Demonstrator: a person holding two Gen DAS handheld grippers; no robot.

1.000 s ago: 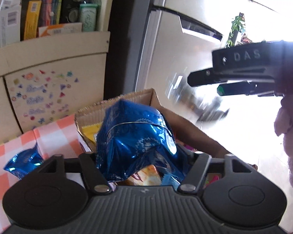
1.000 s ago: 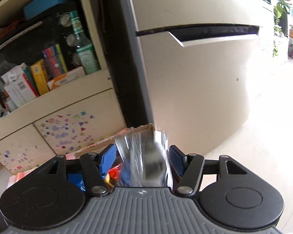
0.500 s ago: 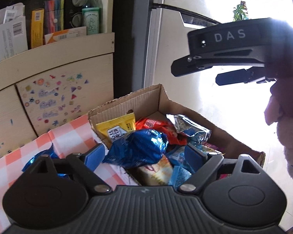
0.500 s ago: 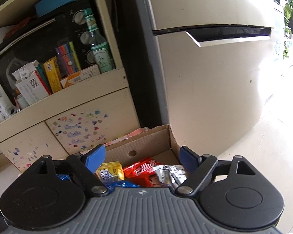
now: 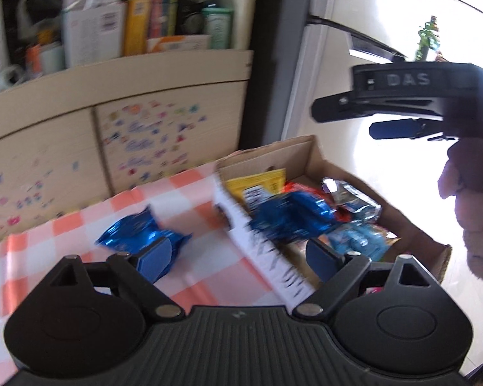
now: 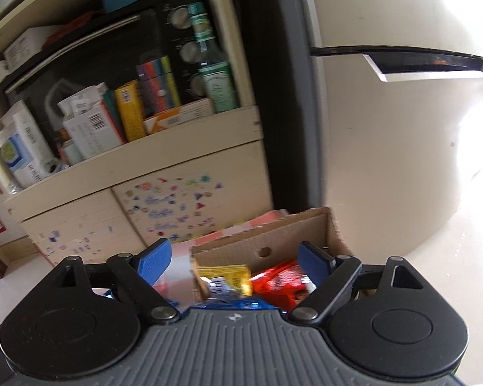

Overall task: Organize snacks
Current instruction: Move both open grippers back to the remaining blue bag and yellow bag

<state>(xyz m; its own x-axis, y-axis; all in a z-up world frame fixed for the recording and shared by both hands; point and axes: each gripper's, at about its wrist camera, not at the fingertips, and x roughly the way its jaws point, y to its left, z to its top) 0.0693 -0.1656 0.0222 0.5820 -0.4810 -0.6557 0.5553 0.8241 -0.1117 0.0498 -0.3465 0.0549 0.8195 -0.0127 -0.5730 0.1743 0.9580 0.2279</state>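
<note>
A cardboard box (image 5: 315,154) on the checked tablecloth holds several snack packets: a shiny blue bag (image 5: 289,215), a yellow packet (image 5: 257,181), a red packet and a silver one (image 5: 351,197). Another blue bag (image 5: 135,236) lies on the cloth left of the box. My left gripper (image 5: 238,257) is open and empty, above the box's near-left edge. My right gripper (image 6: 235,262) is open and empty above the box (image 6: 273,238), with the yellow packet (image 6: 225,276) and red packet (image 6: 280,281) below it. It also shows from the side in the left wrist view (image 5: 386,115).
The orange-and-white checked cloth (image 5: 183,189) covers the table. Behind it stands a cream cabinet with stickers (image 6: 167,212) and a shelf of boxes and a bottle (image 6: 215,77). A cream fridge (image 6: 386,144) stands to the right. A pink plush object (image 5: 473,218) is at the far right.
My left gripper opened and let the blue bag drop into the box, then swung left. My right gripper opened, dropped its silver packet into the box and stays above it.
</note>
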